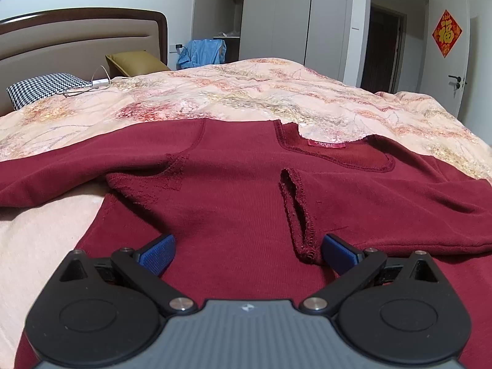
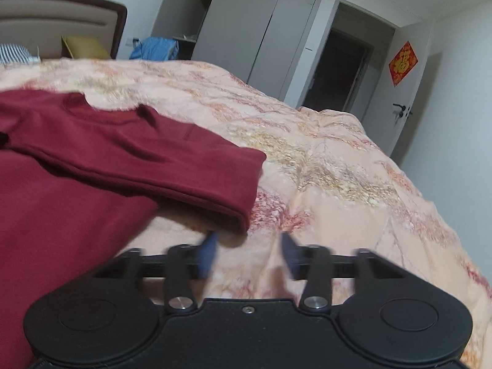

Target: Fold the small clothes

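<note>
Left wrist view shows your dark red knit top (image 1: pixel 240 190) with one sleeve folded inward, the other pending, both claws (image 1: pixel 247 253) (image 2: pixel 249 255) spread, empty.

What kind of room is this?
A home bedroom, most likely: a bed with a padded headboard and floral quilt, pillows at its head, and tall wardrobes along the far wall.

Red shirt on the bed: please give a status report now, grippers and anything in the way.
Left gripper open, low over red shirt. Right gripper open, empty, beside sleeve cuff. Shirt on floral quilt, one sleeve folded in. Nothing in the way.
</note>
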Motion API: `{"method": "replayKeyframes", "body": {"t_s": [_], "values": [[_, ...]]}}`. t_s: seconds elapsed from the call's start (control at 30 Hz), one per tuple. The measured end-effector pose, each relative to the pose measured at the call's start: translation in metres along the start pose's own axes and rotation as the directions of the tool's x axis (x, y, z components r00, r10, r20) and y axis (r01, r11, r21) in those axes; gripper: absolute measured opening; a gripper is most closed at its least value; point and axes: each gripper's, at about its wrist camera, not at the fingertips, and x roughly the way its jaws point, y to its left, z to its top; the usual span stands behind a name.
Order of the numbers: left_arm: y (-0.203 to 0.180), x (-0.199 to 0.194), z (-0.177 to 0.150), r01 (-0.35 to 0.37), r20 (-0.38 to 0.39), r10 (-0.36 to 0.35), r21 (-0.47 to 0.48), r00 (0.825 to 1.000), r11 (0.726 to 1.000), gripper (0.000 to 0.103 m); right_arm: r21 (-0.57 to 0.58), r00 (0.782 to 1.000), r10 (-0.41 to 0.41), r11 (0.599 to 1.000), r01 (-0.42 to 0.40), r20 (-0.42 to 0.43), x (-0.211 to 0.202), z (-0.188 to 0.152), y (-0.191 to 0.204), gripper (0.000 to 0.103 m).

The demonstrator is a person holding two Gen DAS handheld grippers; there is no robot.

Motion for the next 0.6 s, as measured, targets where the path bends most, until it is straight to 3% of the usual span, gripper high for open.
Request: {"method": "replayKeyframes", "body": {"t_s": [0.1,0.17,0.33,0.47,0.6], "values": [[0.009,-0.005,0.003,0.034,0.001,-0.034,-0.036,0.999,0.999,0.103,0.041,0.998,0.060,0.997,-0.061,0.027,-0.024,0.002,-0.001,0.091],[0.020,-0.014,0.008,0.063,-0.017,-0.065,-0.071,0.998,0.995,0.103,0.054,0.995,0.086,0.995,-0.089,0.048,-0.040,0.003,0.002,0.098],[0.061,-0.050,0.013,0.093,-0.019,-0.096,-0.112,0.995,0.989,0.103,0.069,0.982,0.171,0.982,-0.176,0.079,-0.069,0.006,0.020,0.102],[0.113,-0.079,0.010,0.027,-0.020,-0.030,-0.129,0.999,0.991,0.103,0.052,0.958,0.272,0.959,-0.278,0.095,-0.084,0.008,0.045,0.102],[0.183,-0.098,0.001,-0.089,-0.034,0.084,-0.197,0.996,0.976,0.103,-0.005,0.927,0.352,0.935,-0.355,0.127,-0.095,0.007,0.071,0.102]]}}
